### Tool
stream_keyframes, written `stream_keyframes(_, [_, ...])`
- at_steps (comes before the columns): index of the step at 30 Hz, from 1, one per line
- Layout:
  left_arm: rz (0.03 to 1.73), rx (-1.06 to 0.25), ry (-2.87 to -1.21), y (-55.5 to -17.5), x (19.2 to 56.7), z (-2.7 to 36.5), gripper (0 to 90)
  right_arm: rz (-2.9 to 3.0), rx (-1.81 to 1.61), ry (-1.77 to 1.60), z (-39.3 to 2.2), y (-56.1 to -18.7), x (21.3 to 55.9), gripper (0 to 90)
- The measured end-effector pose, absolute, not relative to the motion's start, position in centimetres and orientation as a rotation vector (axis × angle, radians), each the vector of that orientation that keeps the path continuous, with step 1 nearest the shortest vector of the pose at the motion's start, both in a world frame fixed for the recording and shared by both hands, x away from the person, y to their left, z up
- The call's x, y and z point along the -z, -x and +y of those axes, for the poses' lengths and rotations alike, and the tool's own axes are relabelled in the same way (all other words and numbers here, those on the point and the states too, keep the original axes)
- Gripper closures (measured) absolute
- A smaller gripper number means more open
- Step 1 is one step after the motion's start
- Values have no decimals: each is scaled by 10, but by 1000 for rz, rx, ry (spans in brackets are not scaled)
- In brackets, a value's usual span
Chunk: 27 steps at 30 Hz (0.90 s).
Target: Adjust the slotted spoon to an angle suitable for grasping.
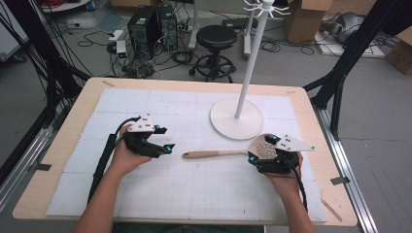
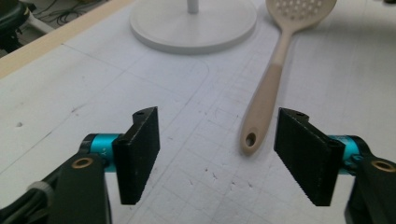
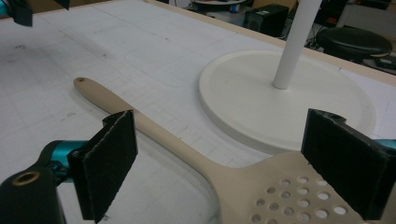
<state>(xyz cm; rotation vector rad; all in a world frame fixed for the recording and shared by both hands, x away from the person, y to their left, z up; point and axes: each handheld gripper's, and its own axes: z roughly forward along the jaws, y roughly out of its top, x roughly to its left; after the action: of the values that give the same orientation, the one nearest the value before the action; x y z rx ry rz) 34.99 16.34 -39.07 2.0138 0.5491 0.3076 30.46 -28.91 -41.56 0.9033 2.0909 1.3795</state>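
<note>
Slotted spatula (image 1: 228, 152) is lying on the gridded white mat (image 1: 145, 189).
Your left gripper (image 1: 163, 139) is hovering spread and empty, short of the handle; your right gripper (image 1: 263, 148) is straddling the perforated head, spread; stand base (image 1: 236, 120) is sitting just behind.

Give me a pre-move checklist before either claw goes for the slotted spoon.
1. Left claw open: ok, nothing between its pads.
2. Slotted spoon flat on the mat: ok.
3. Handle end with its hanging hole clear of the left claw: ok, just ahead of it.
4. Right claw open: ok, pads either side of the perforated head, not pressing.
5. Stand base clear of the spoon: cannot tell, the head sits very close.
</note>
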Motion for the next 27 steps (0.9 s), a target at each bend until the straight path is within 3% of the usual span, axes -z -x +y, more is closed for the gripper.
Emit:
stream_keyframes(3, [582, -305, -1947, -350, 388, 172, 230, 2097, -1381, -908, -288, -305, 416, 96])
stream_keyframes(6, [602, -302, -1895, -349, 384, 172, 229, 2099, -1387, -908, -289, -305, 416, 96])
stream_keyframes(18, [576, -367, -1913, -347, 386, 170, 140, 2077, -1396, -921, -290, -305, 412, 96])
stream_keyframes(27, [608, -439, -1864, -344, 381, 192, 120, 2100, -1380, -899, -285, -306, 413, 96])
